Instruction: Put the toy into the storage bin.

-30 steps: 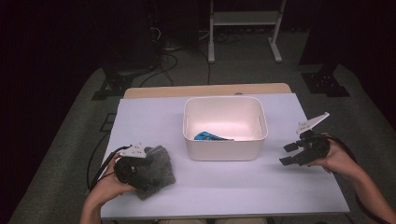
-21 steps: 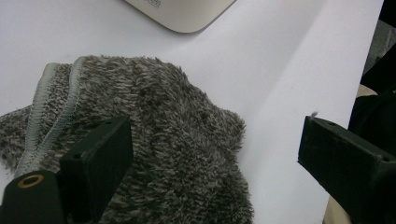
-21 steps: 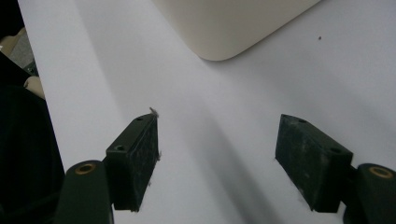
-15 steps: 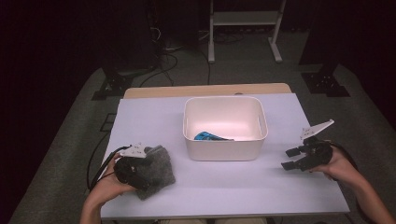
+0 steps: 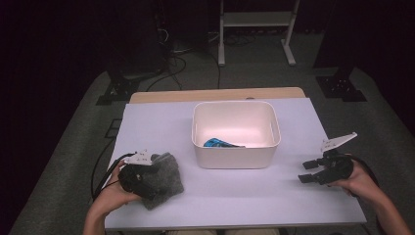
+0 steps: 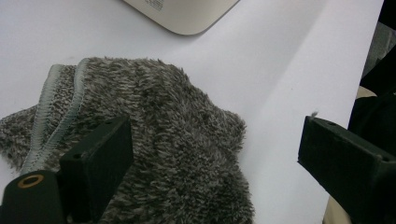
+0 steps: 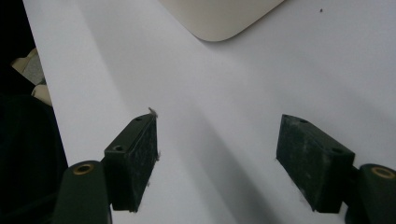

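COUNT: one grey fuzzy cloth (image 5: 161, 178), two grippers, one white bin (image 5: 236, 133), one blue item (image 5: 220, 143) inside it | CLOTH: crumpled at table's near-left, no clear long axis, stitched hem toward left in left gripper view | LEFT: left gripper (image 6: 210, 158) jaws apart, straddling cloth | RIGHT: right gripper (image 7: 217, 154) jaws apart over bare table (image 5: 161, 127) | FAR: bin at centre

High view: fixed above the near table edge, facing forward and down; whole white table (image 5: 161, 122) and floor beyond in frame. Left gripper view: close, low, along its jaws; bin (image 6: 187, 16) corner at top. Right gripper view: close; same bin (image 7: 219, 18) at top centre.
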`<act>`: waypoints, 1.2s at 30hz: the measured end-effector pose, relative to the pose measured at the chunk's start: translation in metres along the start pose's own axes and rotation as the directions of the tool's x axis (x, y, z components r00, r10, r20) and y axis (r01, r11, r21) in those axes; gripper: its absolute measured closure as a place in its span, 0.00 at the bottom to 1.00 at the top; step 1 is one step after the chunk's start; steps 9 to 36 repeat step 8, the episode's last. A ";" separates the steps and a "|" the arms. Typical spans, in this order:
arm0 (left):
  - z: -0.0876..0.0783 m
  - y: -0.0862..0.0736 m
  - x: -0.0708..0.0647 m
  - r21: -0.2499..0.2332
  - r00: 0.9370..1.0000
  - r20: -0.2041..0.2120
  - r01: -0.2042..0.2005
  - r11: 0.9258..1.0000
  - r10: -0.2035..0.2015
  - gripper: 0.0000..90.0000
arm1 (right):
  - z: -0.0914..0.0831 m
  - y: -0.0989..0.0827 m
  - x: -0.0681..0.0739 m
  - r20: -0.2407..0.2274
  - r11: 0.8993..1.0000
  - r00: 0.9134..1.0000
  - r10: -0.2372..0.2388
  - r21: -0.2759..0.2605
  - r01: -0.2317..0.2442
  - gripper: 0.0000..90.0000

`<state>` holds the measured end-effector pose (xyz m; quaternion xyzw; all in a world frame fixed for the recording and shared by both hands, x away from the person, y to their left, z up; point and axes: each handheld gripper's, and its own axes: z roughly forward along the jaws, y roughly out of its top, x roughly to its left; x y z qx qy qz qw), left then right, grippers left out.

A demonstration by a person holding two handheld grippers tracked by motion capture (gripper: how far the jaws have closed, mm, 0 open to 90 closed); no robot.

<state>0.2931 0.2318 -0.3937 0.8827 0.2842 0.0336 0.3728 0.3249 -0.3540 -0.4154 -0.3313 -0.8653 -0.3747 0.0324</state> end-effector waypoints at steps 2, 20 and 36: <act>0.000 0.000 0.000 -0.002 1.000 0.000 0.001 1.000 -0.001 0.11 | 0.001 -0.002 0.000 -0.002 1.000 1.000 0.001 -0.006 -0.001 0.31; -0.001 0.000 0.001 -0.005 1.000 -0.003 0.005 1.000 -0.005 0.11 | 0.003 -0.005 0.002 -0.007 1.000 1.000 -0.002 -0.015 0.002 0.31; -0.001 0.000 0.001 -0.005 1.000 -0.003 0.005 1.000 -0.005 0.11 | 0.003 -0.005 0.002 -0.007 1.000 1.000 -0.002 -0.015 0.002 0.31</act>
